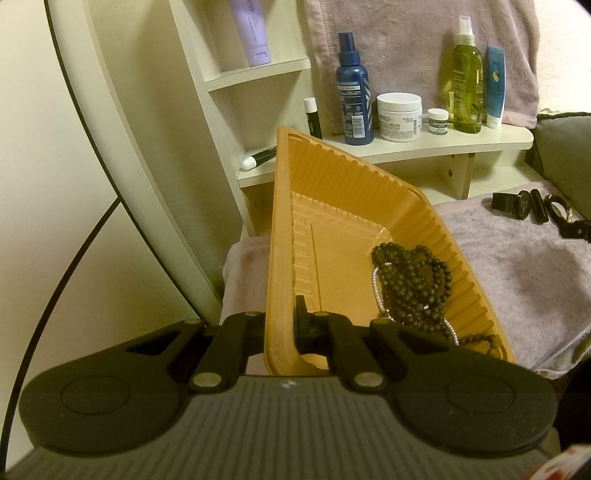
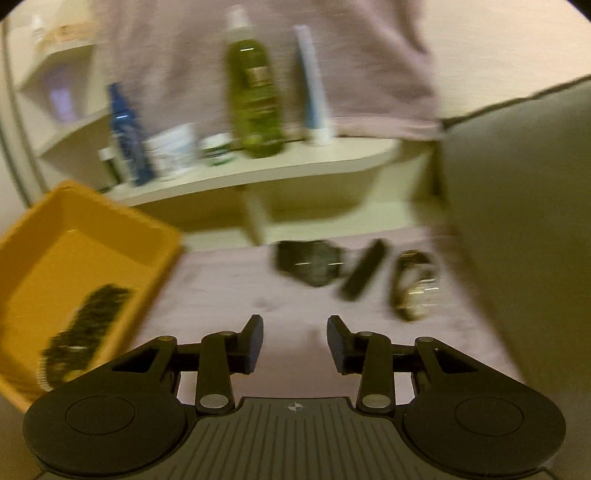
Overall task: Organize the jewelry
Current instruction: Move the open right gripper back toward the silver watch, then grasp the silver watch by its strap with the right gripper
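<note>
Left gripper (image 1: 284, 325) clamped on orange tray's (image 1: 280, 236) rim; dark bead necklaces (image 1: 413, 284) inside, just right of it. Right gripper (image 2: 295, 343) parted, empty; watches (image 2: 314, 262) ahead on towel (image 2: 229, 280).

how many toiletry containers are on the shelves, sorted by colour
Counted in the left wrist view:
Blue: 2, spray bottle and slim tube
White: 2, large jar and small jar
Green: 1, spray bottle
Lilac: 1, tube on the upper shelf
Black with white cap: 2, one upright stick, one lying
Total: 8
</note>
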The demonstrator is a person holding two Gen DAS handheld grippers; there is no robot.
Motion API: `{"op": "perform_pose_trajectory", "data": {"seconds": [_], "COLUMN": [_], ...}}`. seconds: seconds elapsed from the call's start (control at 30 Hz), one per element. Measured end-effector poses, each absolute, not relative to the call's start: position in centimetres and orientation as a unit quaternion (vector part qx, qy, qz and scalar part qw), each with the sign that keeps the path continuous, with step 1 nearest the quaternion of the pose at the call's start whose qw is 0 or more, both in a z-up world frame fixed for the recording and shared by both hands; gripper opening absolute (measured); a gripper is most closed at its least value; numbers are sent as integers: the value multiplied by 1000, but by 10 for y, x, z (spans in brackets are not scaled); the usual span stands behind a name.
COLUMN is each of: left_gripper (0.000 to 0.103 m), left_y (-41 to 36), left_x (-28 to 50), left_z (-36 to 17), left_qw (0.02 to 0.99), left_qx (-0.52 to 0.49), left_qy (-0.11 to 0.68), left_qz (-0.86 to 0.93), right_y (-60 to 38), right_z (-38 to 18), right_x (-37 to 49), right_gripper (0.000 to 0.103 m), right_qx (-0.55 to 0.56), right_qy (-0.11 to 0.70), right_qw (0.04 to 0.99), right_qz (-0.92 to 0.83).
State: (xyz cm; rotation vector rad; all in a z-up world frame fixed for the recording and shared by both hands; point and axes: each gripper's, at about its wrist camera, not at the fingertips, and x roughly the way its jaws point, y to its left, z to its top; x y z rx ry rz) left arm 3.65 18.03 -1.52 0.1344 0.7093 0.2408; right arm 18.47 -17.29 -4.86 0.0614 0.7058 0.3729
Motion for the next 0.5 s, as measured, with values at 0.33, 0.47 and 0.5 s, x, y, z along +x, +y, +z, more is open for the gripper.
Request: {"op": "perform_pose_trajectory", "data": {"seconds": [0.33,0.47,0.5], "left_gripper": [5,5,5], "left_y": [180,180,180], "left_x": [37,38,38], "left_z": [-14,-14,-14], "left_qw": [927,927,927], "left_qx": [68,69,70], "left_qy": [348,349,350], "left_qz": [119,120,120], "right_y": [-209,-217,-219], "right_z": [-61,-66,-68], "right_x": [213,221,223], "right_gripper": [44,45,44], "right_qx": [43,72,77], "right_qy": [338,341,341], "right_qw": [934,932,932], "right_qz": [111,104,101]}}
